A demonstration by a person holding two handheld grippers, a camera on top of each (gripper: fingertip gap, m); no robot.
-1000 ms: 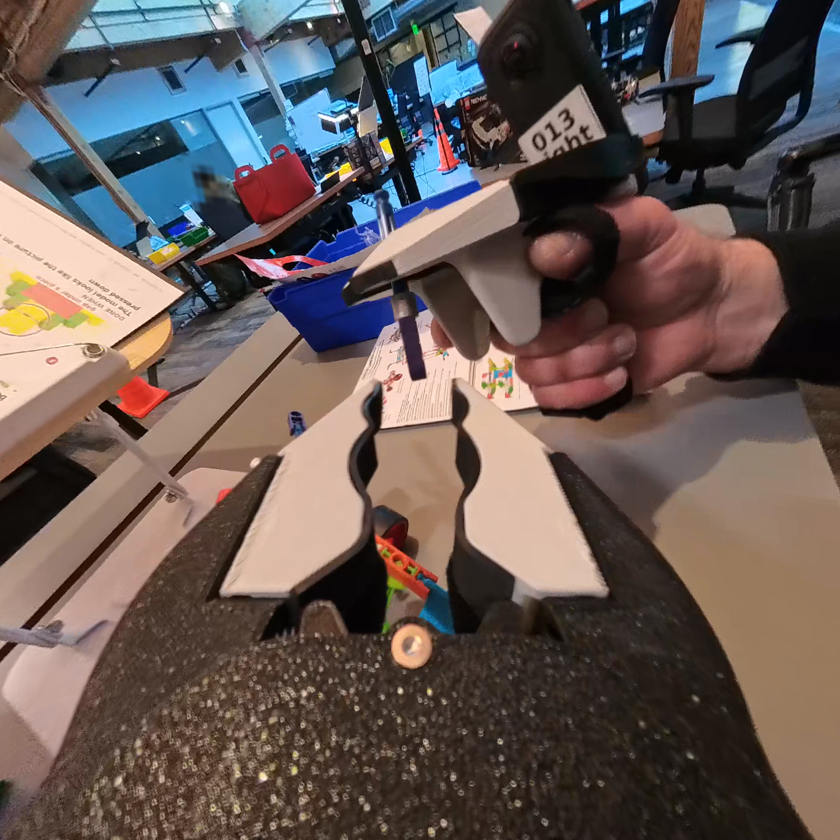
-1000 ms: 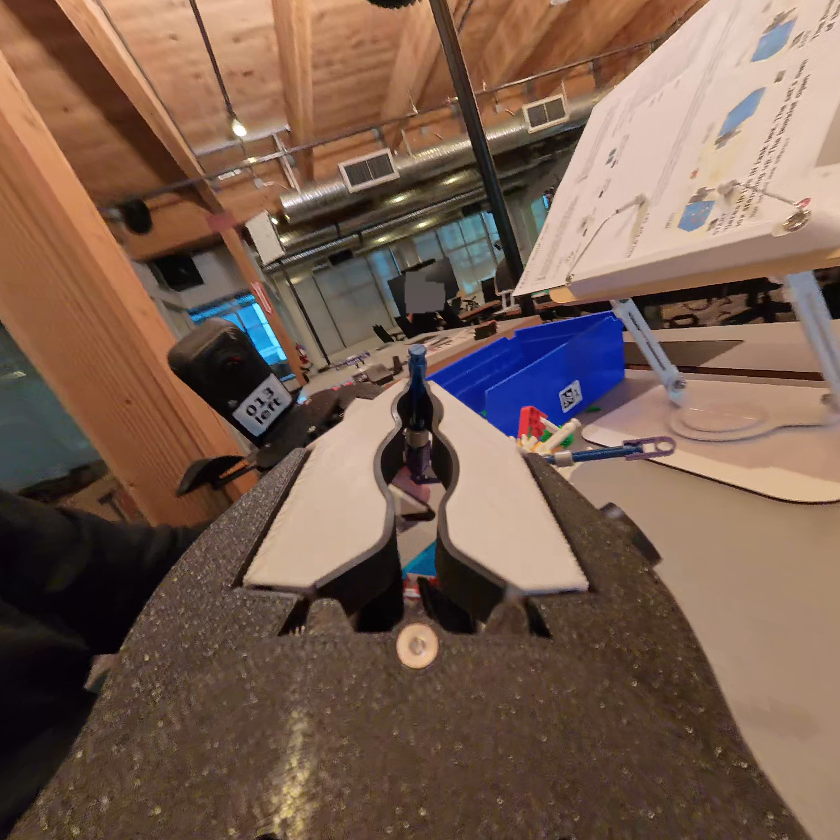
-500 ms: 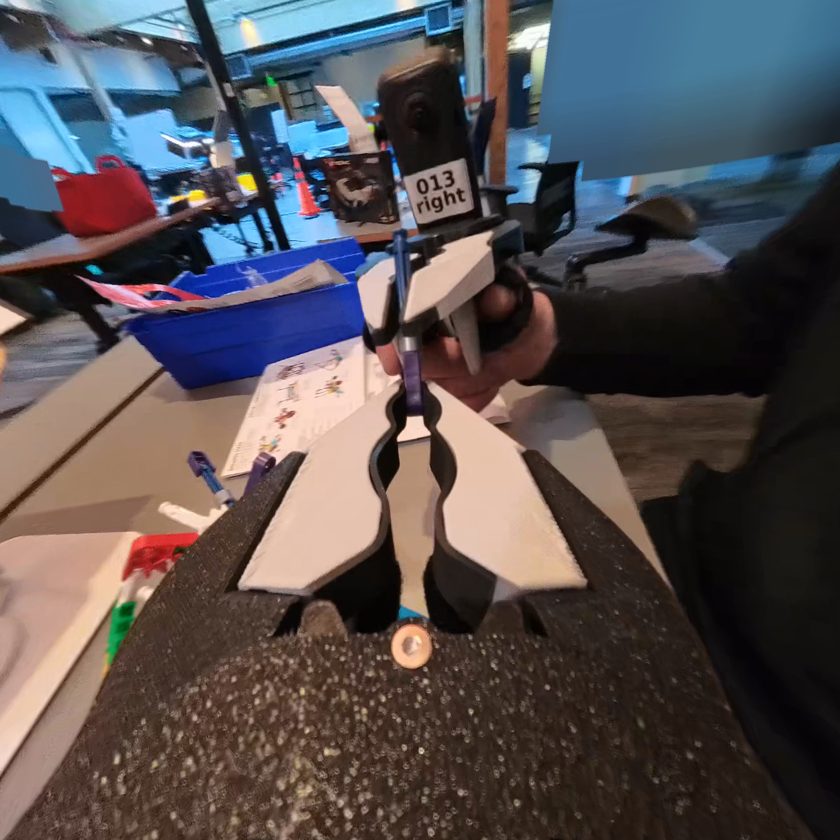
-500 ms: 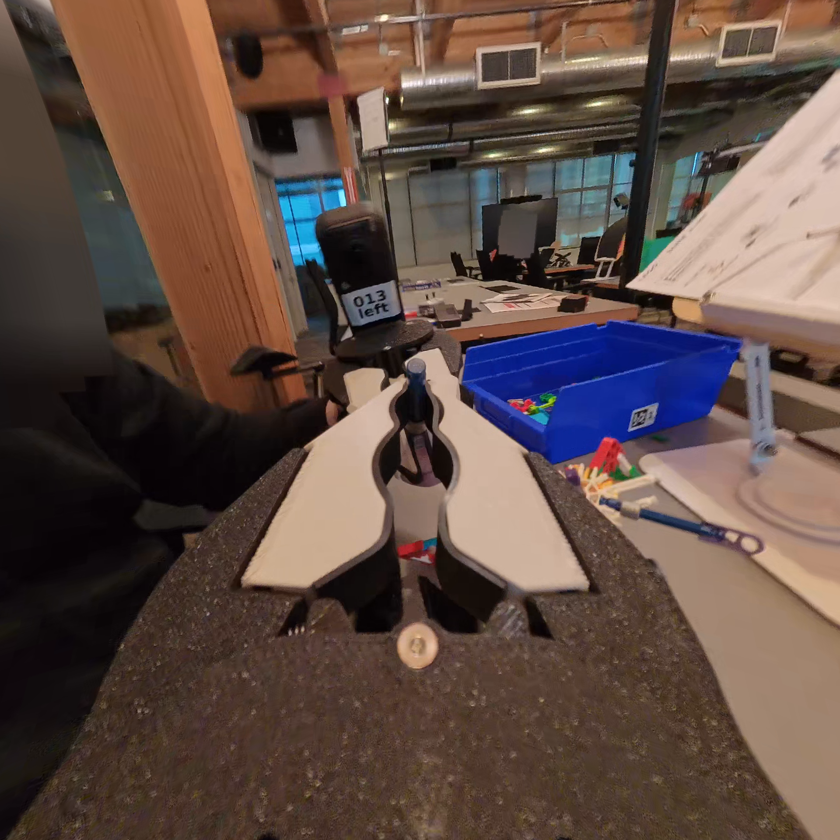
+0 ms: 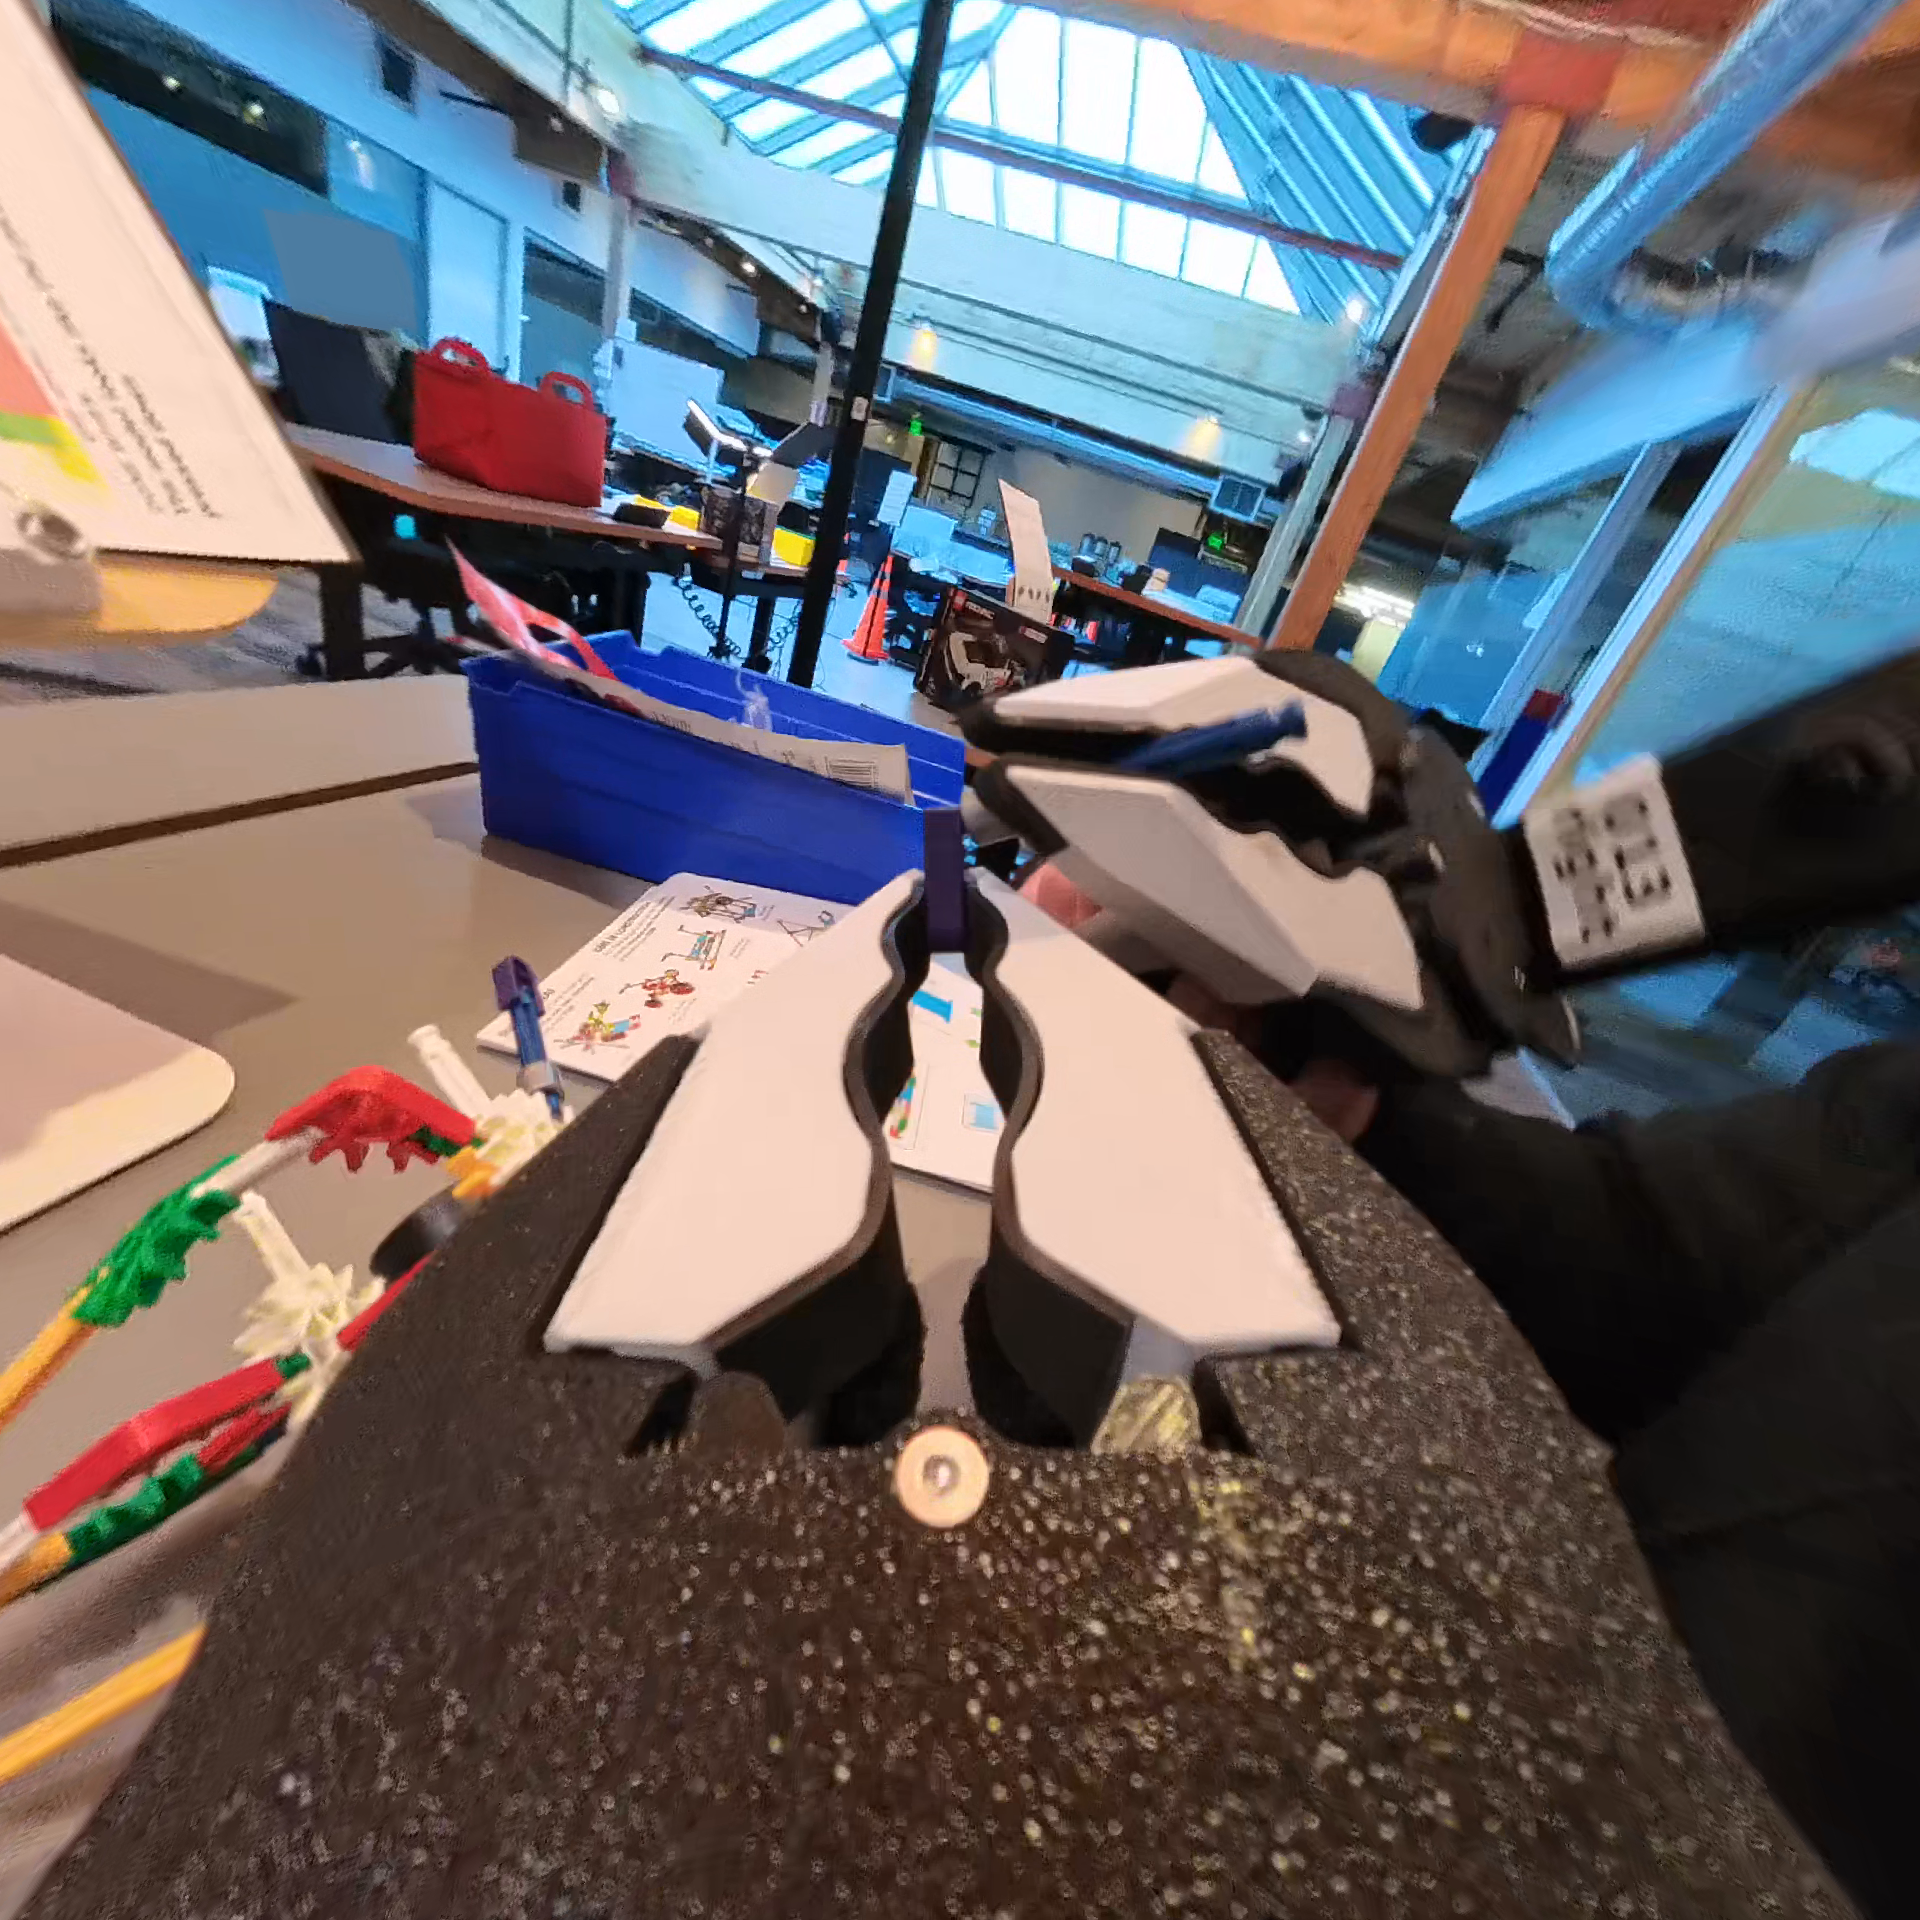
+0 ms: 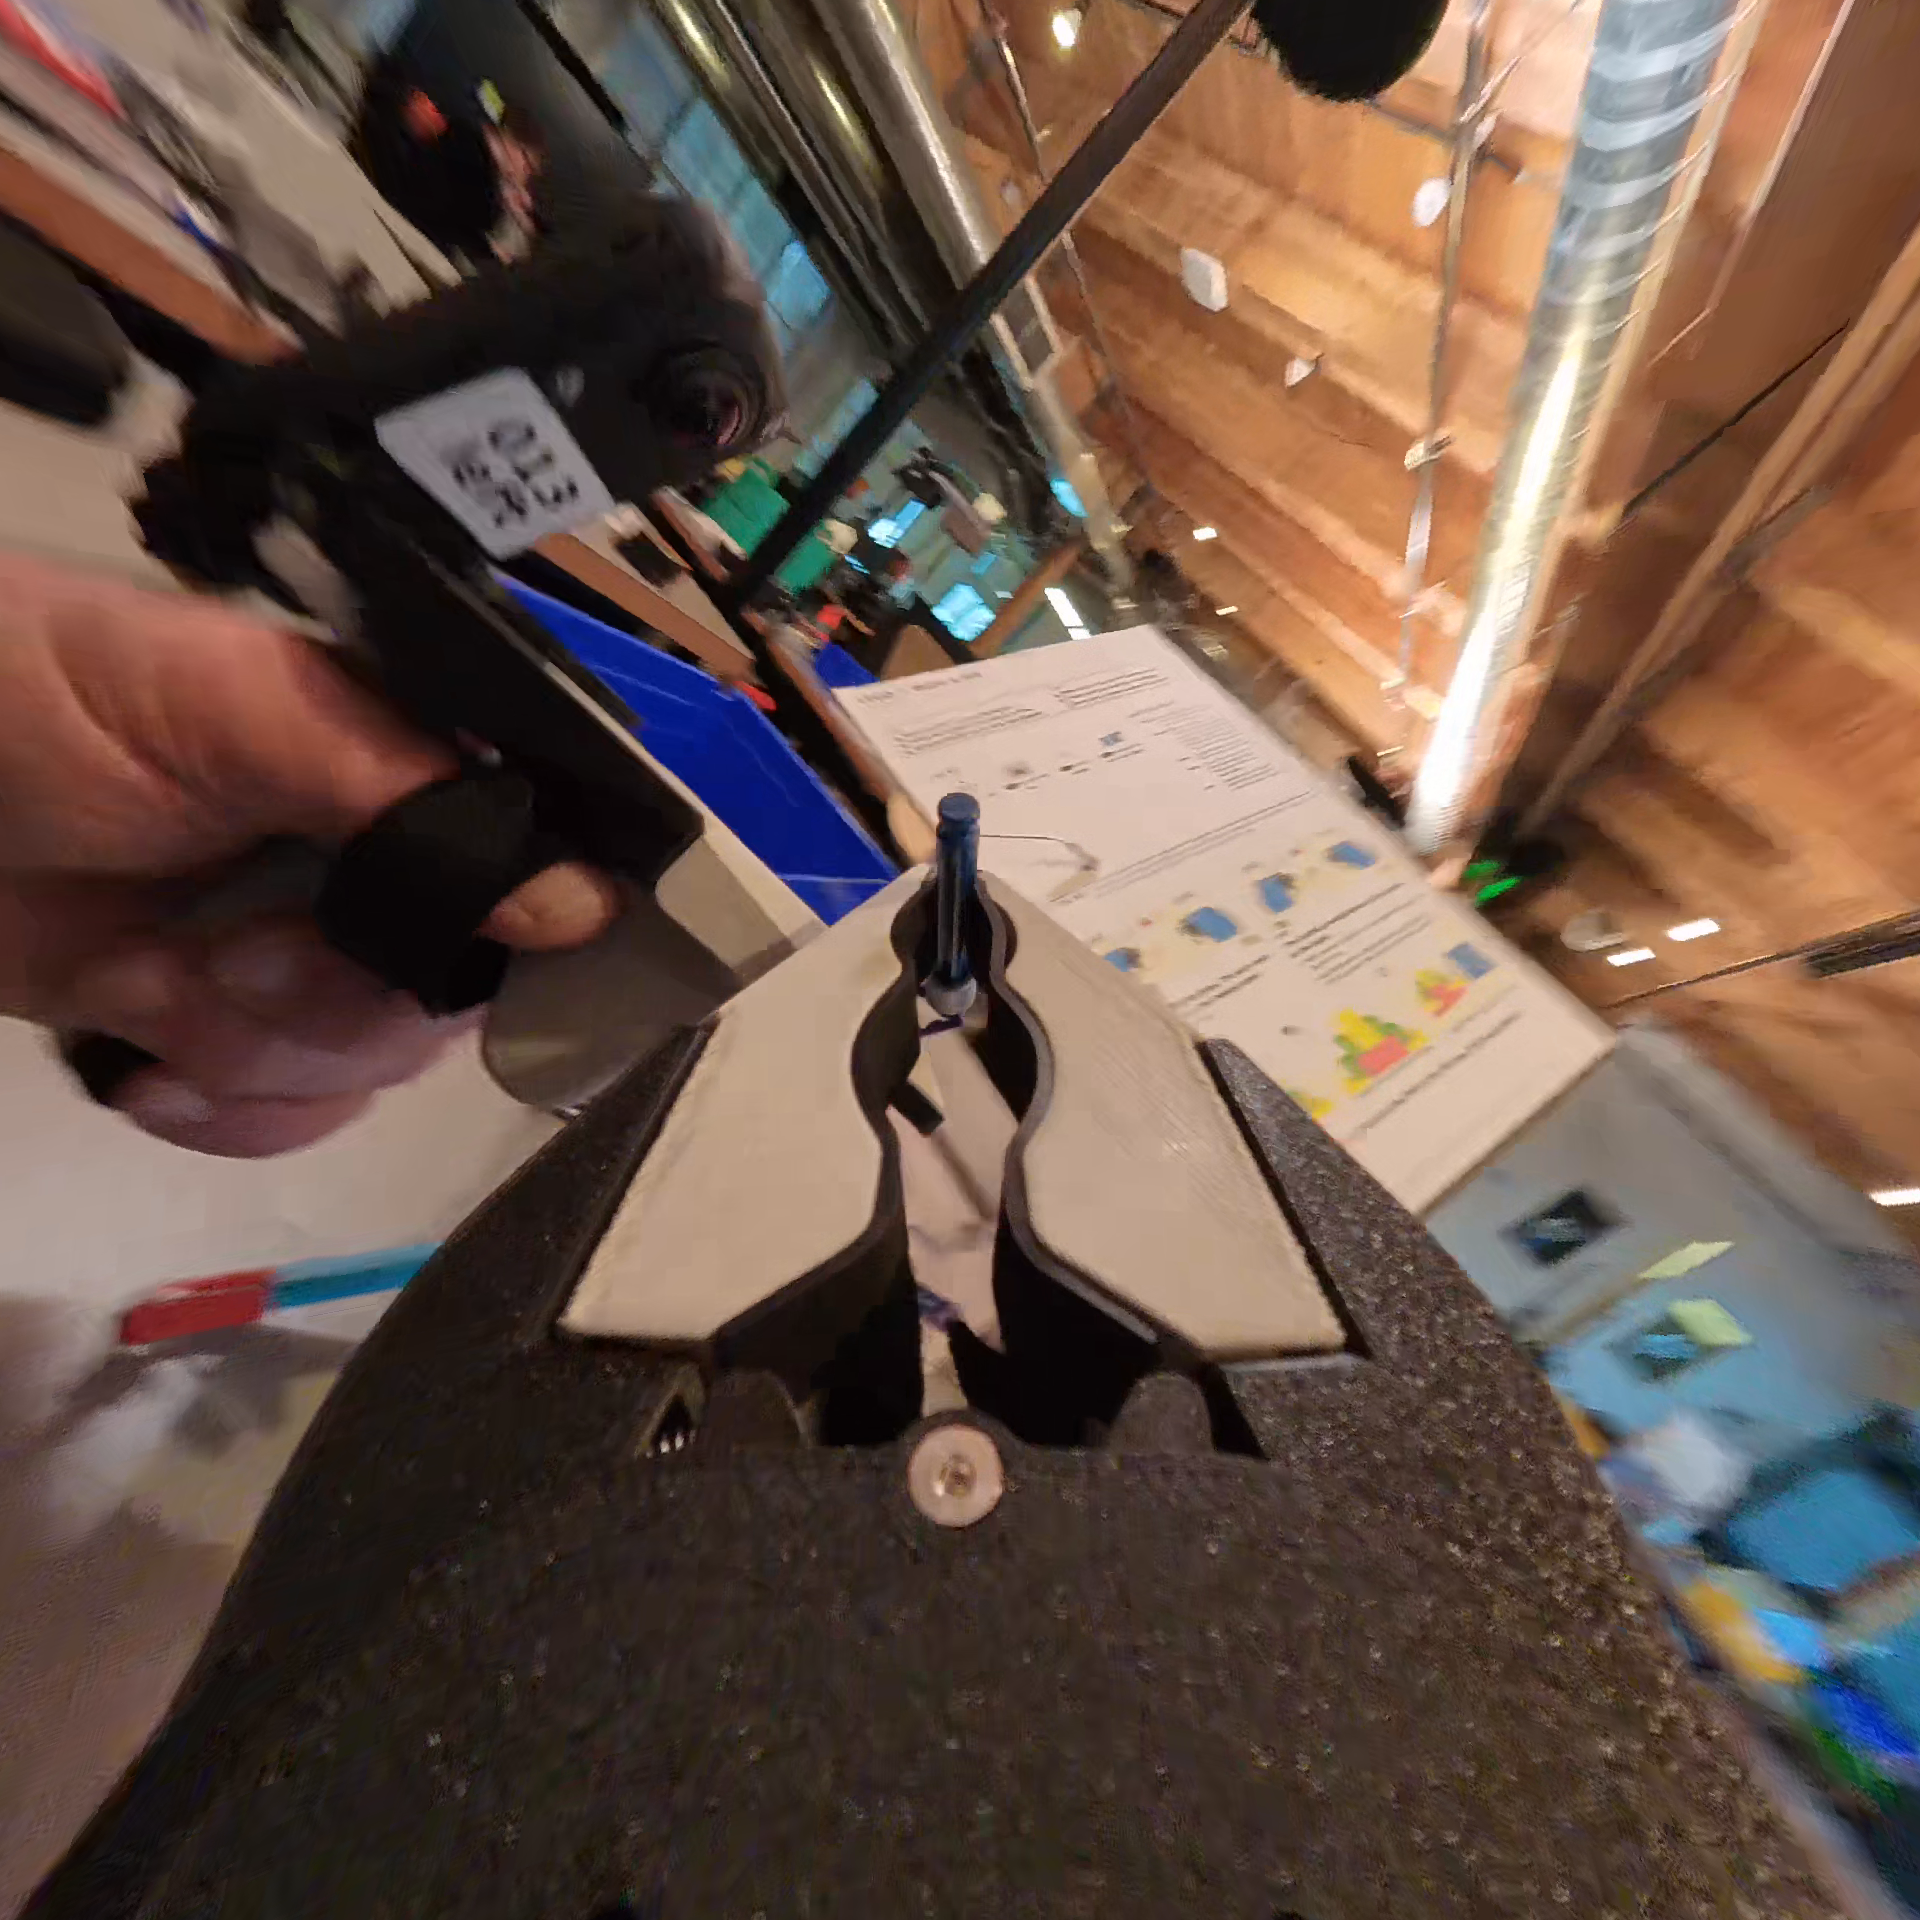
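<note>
Left wrist view: the left gripper (image 5: pixel 943 904) is seen closed on a small purple connector (image 5: pixel 943 875), pinched at the fingertips and standing upright. The right gripper (image 5: pixel 1049 750), just beside and above-right, is clamped on one blue rod (image 5: pixel 1210 740), its long axis lying nearly level and pointing along its fingers. In the right wrist view that rod (image 6: pixel 953 894) juts past the tips. Counted: one connector held, one rod held. One blue bin (image 5: pixel 707 800), one leaflet (image 5: pixel 665 961) and one rod model (image 5: pixel 312 1226) are noted on the table (image 5: pixel 260 883).
</note>
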